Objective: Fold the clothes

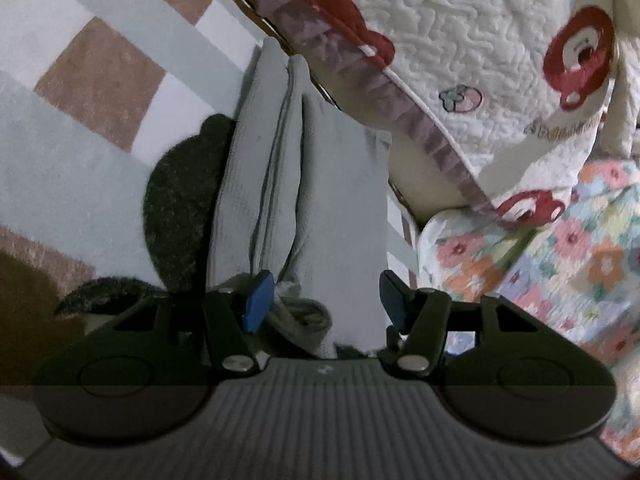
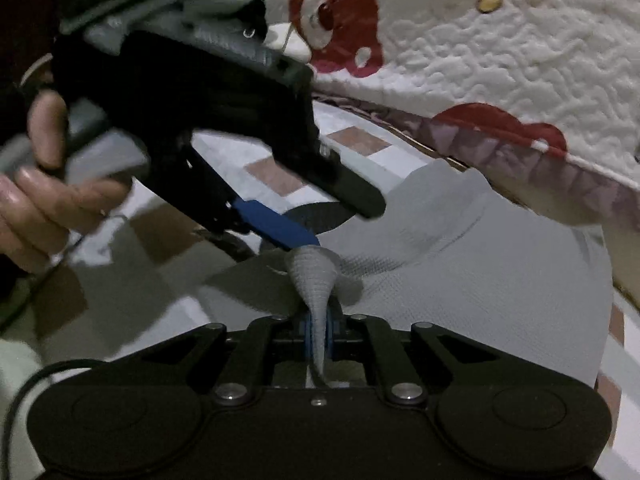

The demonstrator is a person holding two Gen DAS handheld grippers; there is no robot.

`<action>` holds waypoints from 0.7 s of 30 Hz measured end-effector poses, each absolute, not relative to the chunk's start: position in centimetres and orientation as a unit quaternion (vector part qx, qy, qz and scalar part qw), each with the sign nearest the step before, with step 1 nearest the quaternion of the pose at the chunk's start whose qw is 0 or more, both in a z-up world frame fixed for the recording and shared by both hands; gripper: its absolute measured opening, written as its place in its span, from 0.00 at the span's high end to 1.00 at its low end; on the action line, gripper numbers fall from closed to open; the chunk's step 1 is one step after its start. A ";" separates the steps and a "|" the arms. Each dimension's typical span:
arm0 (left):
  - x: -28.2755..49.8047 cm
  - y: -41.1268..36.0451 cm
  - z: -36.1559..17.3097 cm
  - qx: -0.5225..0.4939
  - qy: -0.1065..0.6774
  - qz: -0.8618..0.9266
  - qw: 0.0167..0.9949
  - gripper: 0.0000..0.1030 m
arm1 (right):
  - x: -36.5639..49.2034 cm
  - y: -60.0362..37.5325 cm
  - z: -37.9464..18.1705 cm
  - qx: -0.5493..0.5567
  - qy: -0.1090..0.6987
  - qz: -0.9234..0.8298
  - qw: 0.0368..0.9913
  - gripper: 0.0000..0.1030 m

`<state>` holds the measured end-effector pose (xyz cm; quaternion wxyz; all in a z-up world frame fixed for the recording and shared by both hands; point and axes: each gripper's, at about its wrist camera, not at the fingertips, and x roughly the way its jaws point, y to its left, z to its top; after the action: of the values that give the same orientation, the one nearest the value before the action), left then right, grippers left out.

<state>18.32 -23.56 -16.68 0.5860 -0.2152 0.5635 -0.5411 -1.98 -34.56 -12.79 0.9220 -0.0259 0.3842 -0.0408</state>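
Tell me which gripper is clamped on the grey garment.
The right gripper: its fingers are shut on a pulled-up bunch of the grey garment. The left gripper is open, pinching nothing.

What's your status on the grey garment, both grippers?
Right gripper shut on grey garment. Left gripper open over its bunched folds. Dark cloth lies alongside on checked rug.
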 end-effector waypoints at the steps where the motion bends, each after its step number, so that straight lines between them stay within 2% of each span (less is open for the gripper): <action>1: 18.2 -23.6 -16.5 -0.213 0.561 -0.543 0.587 0.43 | -2.5 -34.5 -12.8 -0.023 0.386 -0.038 0.921 0.88; 6: 17.8 -23.7 -16.4 -0.185 0.569 -0.536 0.596 0.41 | -7.0 -35.7 -12.6 -0.025 0.380 -0.103 0.919 0.86; 10: 15.9 -23.9 -15.7 -0.122 0.578 -0.523 0.615 0.41 | -10.8 -37.3 -13.0 -0.043 0.413 -0.172 0.893 0.82; 11: 15.2 -24.1 -15.4 -0.102 0.581 -0.519 0.619 0.41 | -11.8 -37.6 -13.2 -0.042 0.420 -0.184 0.887 0.81; 13: 14.2 -24.5 -15.1 -0.078 0.575 -0.514 0.631 0.41 | -13.6 -38.1 -13.4 -0.028 0.428 -0.202 0.881 0.69; 16: 13.2 -25.0 -14.8 -0.056 0.567 -0.511 0.644 0.39 | -15.6 -38.2 -13.5 -0.008 0.429 -0.218 0.877 0.58; 18: 13.2 -25.1 -14.9 -0.060 0.560 -0.514 0.646 0.35 | -16.3 -38.2 -13.6 0.004 0.427 -0.219 0.878 0.56; 21: 13.1 -25.3 -15.0 -0.065 0.551 -0.519 0.650 0.38 | -16.6 -38.6 -13.7 0.027 0.421 -0.214 0.881 0.56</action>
<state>13.06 -25.34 -14.98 0.6500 -0.0653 0.5510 -0.5192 -16.63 -38.59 -13.70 0.8812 0.0274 0.4205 -0.2143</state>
